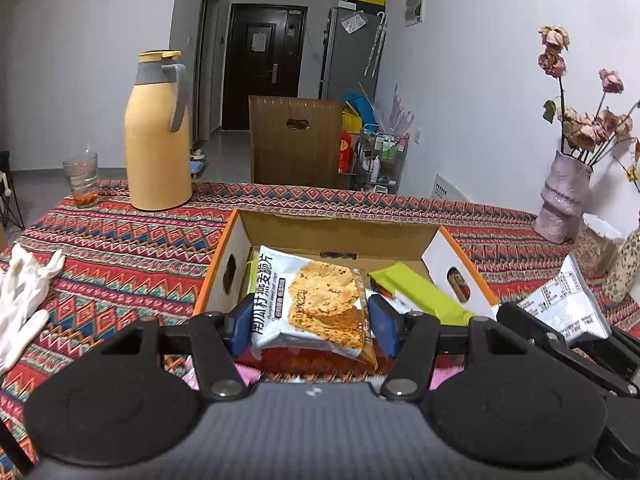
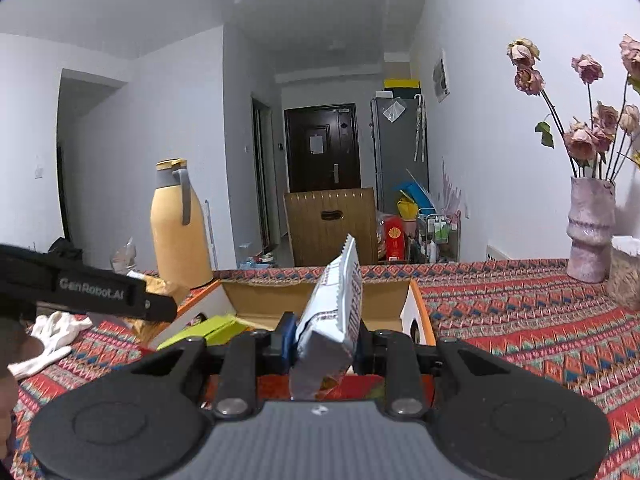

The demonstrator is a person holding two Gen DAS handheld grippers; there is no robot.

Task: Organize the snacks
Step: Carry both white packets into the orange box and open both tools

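Left gripper (image 1: pixel 308 320) clamps an oat-crisp packet (image 1: pixel 316 304) flat, directly before the open cardboard box (image 1: pixel 340 236) on the patterned tablecloth (image 1: pixel 120 248); right gripper (image 2: pixel 326 340) pinches a white snack packet (image 2: pixel 336 312) edge-up, equally near the box's front rim.

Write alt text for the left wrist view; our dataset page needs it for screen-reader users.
The left gripper holds a flat packet of oat crisps between its jaws, above an open cardboard box that holds a green packet. The box sits on a patterned tablecloth, with a yellow thermos and a glass behind and a white glove at left.
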